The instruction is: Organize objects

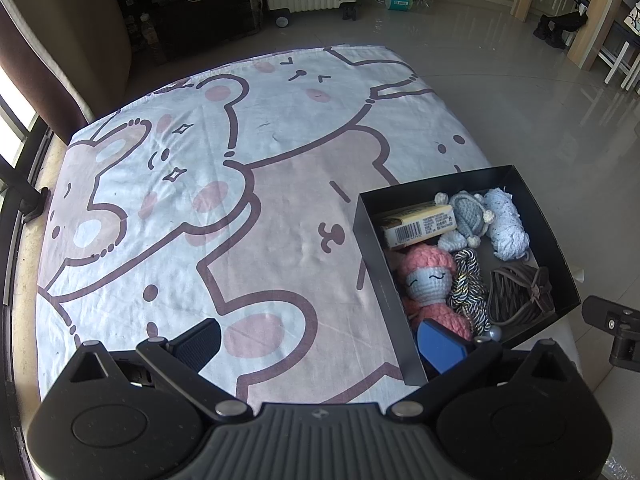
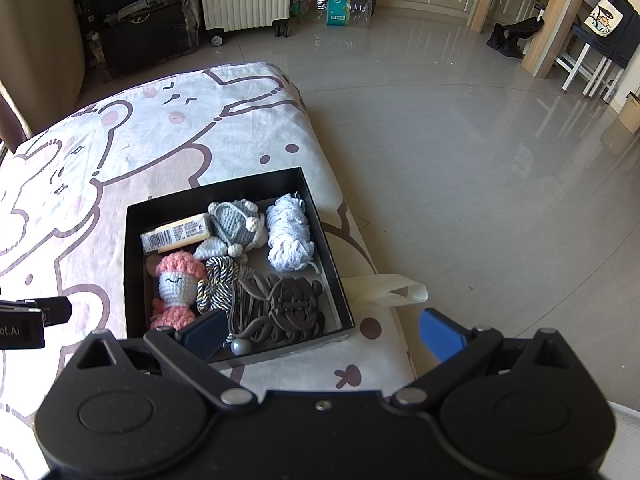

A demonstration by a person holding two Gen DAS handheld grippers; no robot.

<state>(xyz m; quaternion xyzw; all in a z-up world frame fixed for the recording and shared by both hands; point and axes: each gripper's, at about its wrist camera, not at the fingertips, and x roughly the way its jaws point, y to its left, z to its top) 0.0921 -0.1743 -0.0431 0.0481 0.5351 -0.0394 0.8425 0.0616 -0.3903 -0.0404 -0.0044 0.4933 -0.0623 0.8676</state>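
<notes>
Left gripper: your left gripper (image 1: pixel 320 344) hovers with its fingers spread wide and nothing between them, one finger above the cloth (image 1: pixel 200 200), the blue one above the near corner of the box (image 1: pixel 372 248).
Right gripper: your right gripper (image 2: pixel 324 330) is spread wide too and carries nothing; its left finger sits over the box's near wall, its right finger past the table edge, above the floor.
Things: the bar with the barcode (image 2: pixel 176 234), grey knitted toy (image 2: pixel 236 222), pale blue yarn (image 2: pixel 288 236), pink doll (image 2: pixel 176 284), striped rope (image 2: pixel 218 280) and brown cord bundle (image 2: pixel 280 304) all lie inside the box.
Box position: it sits near the table's right edge, close to a white strap (image 2: pixel 392 290).
Risk, box: if you nudge it with either finger, it could slide toward that edge.
Risk, tangle: the rope and brown cords touch, so lifting one may drag the other out.
Risk, cloth: a low left finger could snag and bunch it.
</notes>
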